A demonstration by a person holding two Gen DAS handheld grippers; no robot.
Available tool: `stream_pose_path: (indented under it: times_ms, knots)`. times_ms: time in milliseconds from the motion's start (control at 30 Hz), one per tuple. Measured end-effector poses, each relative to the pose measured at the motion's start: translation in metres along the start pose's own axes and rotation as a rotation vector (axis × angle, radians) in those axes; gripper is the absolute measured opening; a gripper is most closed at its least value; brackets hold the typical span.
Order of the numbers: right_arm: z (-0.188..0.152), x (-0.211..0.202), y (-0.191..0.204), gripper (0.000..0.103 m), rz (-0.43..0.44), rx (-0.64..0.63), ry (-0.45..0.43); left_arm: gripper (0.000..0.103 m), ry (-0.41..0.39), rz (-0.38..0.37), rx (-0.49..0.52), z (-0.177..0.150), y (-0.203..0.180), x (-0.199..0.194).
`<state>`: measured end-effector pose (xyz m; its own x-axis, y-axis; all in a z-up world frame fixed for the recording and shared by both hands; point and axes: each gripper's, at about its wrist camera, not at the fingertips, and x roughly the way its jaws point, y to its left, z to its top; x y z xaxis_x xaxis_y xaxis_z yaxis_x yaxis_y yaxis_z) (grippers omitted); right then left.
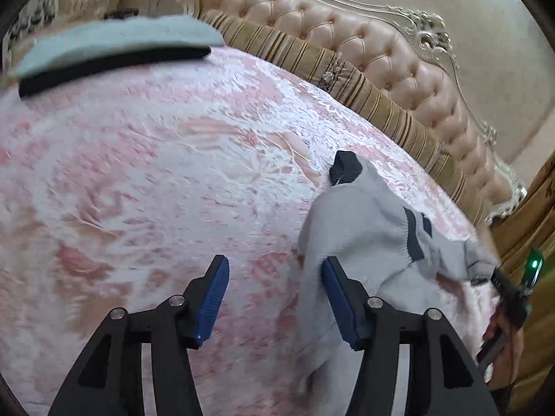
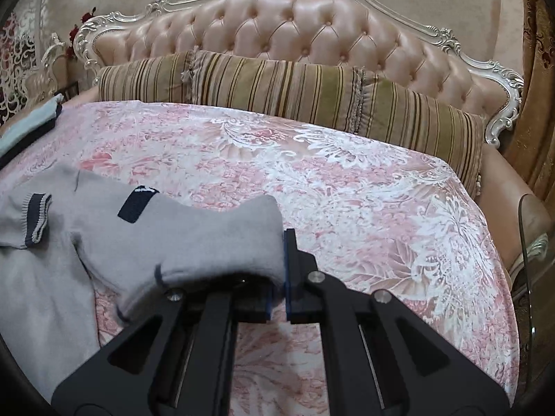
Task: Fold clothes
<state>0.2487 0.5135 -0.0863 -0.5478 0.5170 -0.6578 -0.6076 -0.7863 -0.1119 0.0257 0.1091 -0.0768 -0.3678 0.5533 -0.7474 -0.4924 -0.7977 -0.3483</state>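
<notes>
Right wrist view shows the grey sweater (image 2: 104, 242) filling the lower left of the frame, one part of it drawn up toward the centre and pinched between the blue pads of the right claw (image 2: 279, 277), whose jaws are clamped on the knit. That hold lifts the cloth off the pink bedspread (image 2: 347, 190), probably so it can be stretched flat or carried over for a fold; which of the two I cannot tell. A navy-trimmed cuff (image 2: 36, 220) lies at the left edge and a navy patch (image 2: 137, 204) sits above the raised fold.

Left wrist view has the sweater in the lower right, running as a long strip from the bottom centre up to the right, with a navy ribbed end (image 1: 345, 168) pointing to the upper centre. The left claw (image 1: 275, 298) hangs with its jaws wide apart and grips nothing; its right pad lies against the sweater's edge, seemingly lined up to take it.

A folded pale blue and black pile (image 1: 114, 52) rests at the upper left, well apart. Striped pillows (image 2: 277, 86) and the tufted headboard (image 2: 295, 24) cross the top.
</notes>
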Motion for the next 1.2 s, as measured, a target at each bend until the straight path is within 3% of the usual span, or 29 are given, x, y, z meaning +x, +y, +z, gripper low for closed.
stream_pose_path:
  times_ms: [167,333,400,533,600,633,667,700,833,1033,1200]
  knots:
    - [0.002,-0.003,-0.010,0.005,-0.043,0.021,-0.011,0.056,-0.077,-0.073,0.264,-0.001,-0.076,-0.016]
    - [0.002,-0.002,-0.013,0.005,-0.078,0.013,-0.003,0.056,-0.037,-0.073,0.587,-0.016,-0.168,0.026]
    - [0.001,0.001,-0.011,0.005,-0.053,0.014,0.018,0.056,0.000,-0.035,0.672,-0.024,-0.192,0.051]
    - [-0.002,0.003,-0.003,0.005,-0.027,0.006,0.032,0.056,0.030,0.122,0.795,-0.037,-0.216,0.094]
    - [-0.003,0.005,0.000,0.005,-0.022,0.003,0.037,0.055,0.046,0.176,0.783,-0.037,-0.214,0.106]
    - [-0.003,0.005,0.000,0.005,-0.020,0.002,0.040,0.038,0.056,0.197,0.769,-0.036,-0.212,0.111]
    - [-0.004,0.006,0.001,0.005,-0.019,0.002,0.042,0.014,0.064,0.206,0.743,-0.034,-0.208,0.114]
    - [-0.004,0.006,0.000,0.005,-0.018,0.003,0.044,0.009,0.071,0.206,0.707,-0.030,-0.203,0.115]
    - [-0.005,0.006,0.000,0.005,-0.019,0.003,0.045,0.007,0.053,0.155,0.610,-0.020,-0.191,0.106]
    - [-0.005,0.007,0.001,0.005,-0.021,-0.003,0.044,0.006,-0.039,0.124,0.490,0.004,-0.162,0.062]
    - [-0.004,0.007,-0.002,0.005,-0.021,0.005,0.042,0.006,-0.115,0.207,0.329,0.034,-0.087,0.007]
